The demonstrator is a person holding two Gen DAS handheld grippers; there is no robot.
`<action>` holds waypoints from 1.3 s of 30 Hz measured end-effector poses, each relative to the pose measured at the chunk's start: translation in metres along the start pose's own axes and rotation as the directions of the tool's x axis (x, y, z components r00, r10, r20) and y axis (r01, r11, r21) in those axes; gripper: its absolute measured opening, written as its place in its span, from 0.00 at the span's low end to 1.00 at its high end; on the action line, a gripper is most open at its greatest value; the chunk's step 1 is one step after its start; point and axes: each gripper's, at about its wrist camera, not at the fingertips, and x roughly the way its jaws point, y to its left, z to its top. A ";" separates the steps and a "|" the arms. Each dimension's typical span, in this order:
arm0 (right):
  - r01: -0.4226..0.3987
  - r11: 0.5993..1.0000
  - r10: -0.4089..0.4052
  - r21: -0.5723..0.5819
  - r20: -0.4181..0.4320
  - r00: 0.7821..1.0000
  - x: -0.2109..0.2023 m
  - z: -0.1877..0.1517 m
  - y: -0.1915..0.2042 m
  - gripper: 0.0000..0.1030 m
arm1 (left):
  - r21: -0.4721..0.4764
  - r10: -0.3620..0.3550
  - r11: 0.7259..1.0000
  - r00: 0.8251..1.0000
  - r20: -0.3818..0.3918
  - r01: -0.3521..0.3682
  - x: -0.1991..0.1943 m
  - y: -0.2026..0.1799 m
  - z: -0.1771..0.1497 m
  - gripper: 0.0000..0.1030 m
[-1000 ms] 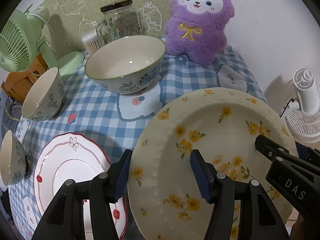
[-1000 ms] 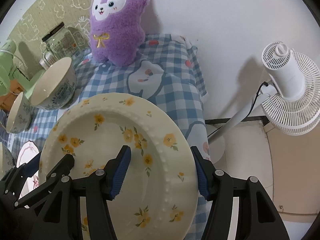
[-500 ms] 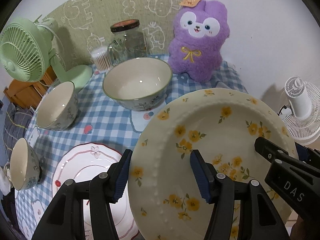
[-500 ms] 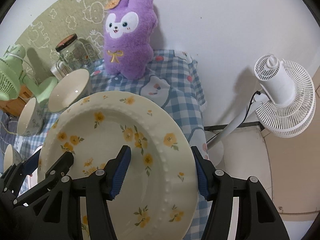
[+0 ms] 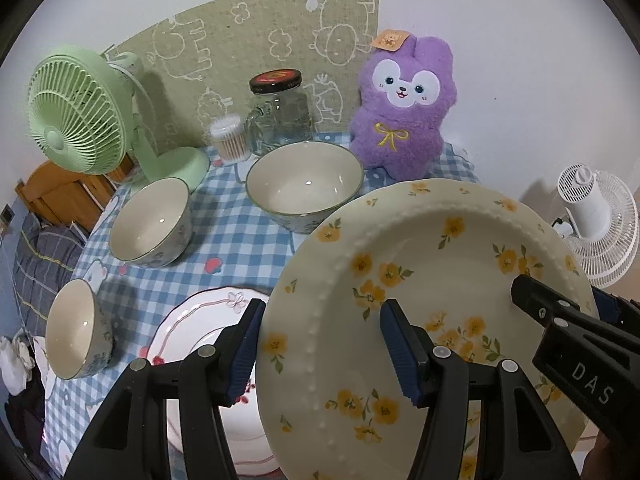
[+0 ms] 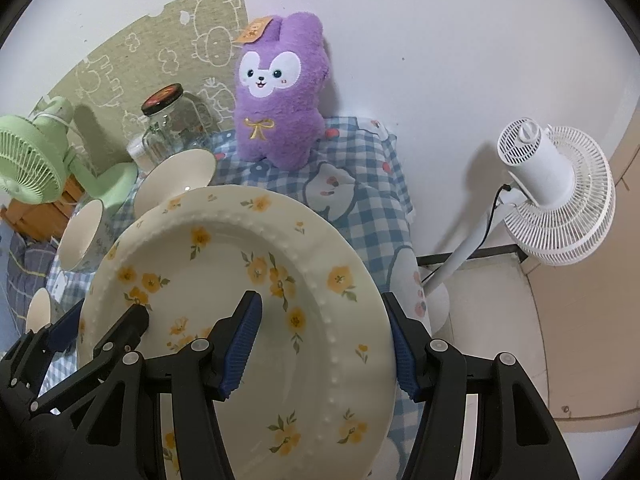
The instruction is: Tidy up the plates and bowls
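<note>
Both jaws straddle opposite edges of the yellow-flowered plate (image 5: pixel 436 300): the left gripper (image 5: pixel 324 344) has one finger outside the rim at the plate's nine o'clock and the other over its face, and the right gripper (image 6: pixel 324 336) does the same at three o'clock; whether the pads truly pinch the rim or only cradle it I cannot tell. Between them the plate hangs tilted above the checked tablecloth (image 5: pixel 240 240), clear of everything. Below it, at about seven o'clock in the left wrist view, lies the red-trimmed plate (image 5: pixel 192 332), the likely place to stack. Three bowls sit further off: the large bowl (image 5: pixel 304 184) at twelve, the medium bowl (image 5: pixel 150 222) at ten, the small bowl (image 5: pixel 76 328) at eight. Glazed ceramic is slick, so if the two hands drift apart or tilt unevenly, the plate could slide out and strike the plate below or the large bowl's rim.
</note>
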 end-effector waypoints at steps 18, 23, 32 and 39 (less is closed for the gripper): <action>0.034 0.999 -0.034 0.008 -0.018 0.999 -0.026 -0.066 0.026 0.61 | 0.026 -0.038 0.999 0.999 -0.023 0.039 -0.023 0.028 -0.058 0.58; 0.051 0.999 -0.051 0.005 -0.025 0.998 -0.033 -0.085 0.028 0.61 | 0.051 -0.045 0.998 0.999 -0.025 0.047 -0.031 0.028 -0.073 0.58; 0.066 0.998 -0.065 0.002 -0.045 0.997 -0.041 -0.117 0.029 0.61 | 0.070 -0.062 0.995 0.997 -0.047 0.065 -0.040 0.029 -0.102 0.58; 0.075 0.997 -0.074 0.007 -0.060 0.995 -0.046 -0.140 0.025 0.61 | 0.099 -0.060 0.993 0.997 -0.046 0.064 -0.047 0.026 -0.123 0.58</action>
